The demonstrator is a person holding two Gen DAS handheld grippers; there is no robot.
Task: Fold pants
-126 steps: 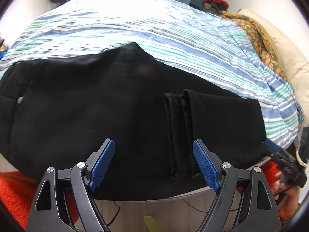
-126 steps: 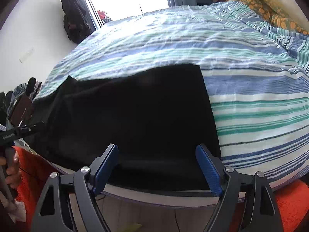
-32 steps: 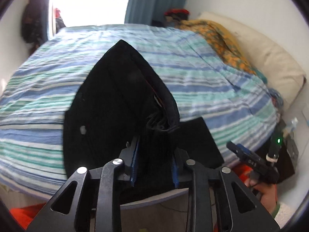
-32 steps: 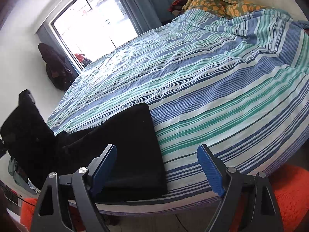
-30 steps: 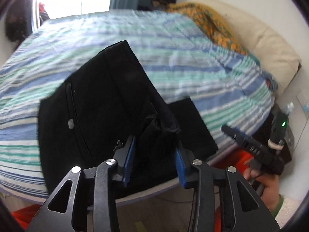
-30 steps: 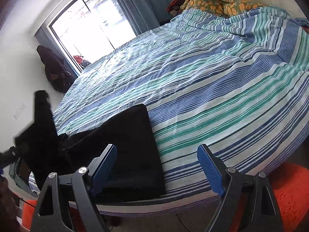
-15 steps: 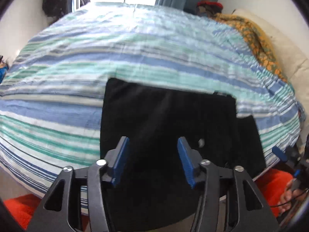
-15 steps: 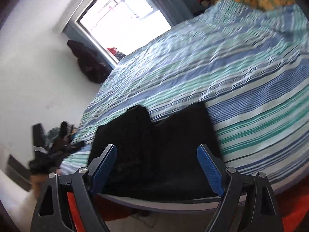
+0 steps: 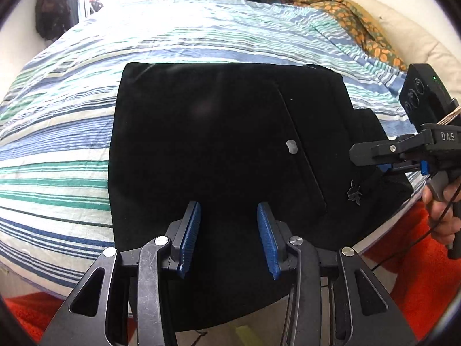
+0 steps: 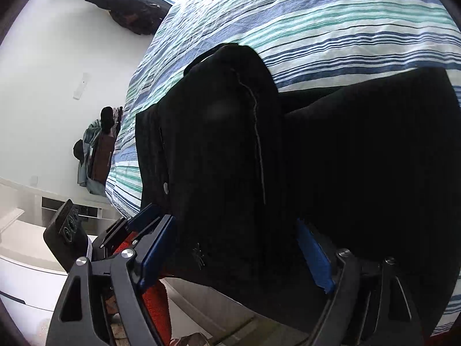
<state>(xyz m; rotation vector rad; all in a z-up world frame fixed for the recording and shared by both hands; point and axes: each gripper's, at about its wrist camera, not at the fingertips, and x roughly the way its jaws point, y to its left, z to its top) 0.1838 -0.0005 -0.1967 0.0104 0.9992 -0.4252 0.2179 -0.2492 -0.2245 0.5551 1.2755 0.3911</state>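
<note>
The black pants [image 9: 219,132] lie folded into a thick rectangle on the striped bed [image 9: 57,132], near its front edge, with a pocket button and a small logo facing up. My left gripper [image 9: 229,227] is open and empty, just above the fold's near edge. My right gripper [image 9: 371,158] shows from the side at the pants' right edge. In the right wrist view the right gripper [image 10: 233,256] is tilted and open, its blue pads [image 10: 314,256] straddling the edge of the pants [image 10: 331,155] without pinching it.
An orange patterned blanket [image 9: 357,20] and a cream pillow [image 9: 409,34] lie at the bed's far right. A red rug [image 9: 403,259] covers the floor by the bed. Clothes [image 10: 98,155] hang by the wall on the left.
The left gripper carried the waist end over the legs, let it go and opened. The right gripper swung in, tilted, to the right edge of the fold.
</note>
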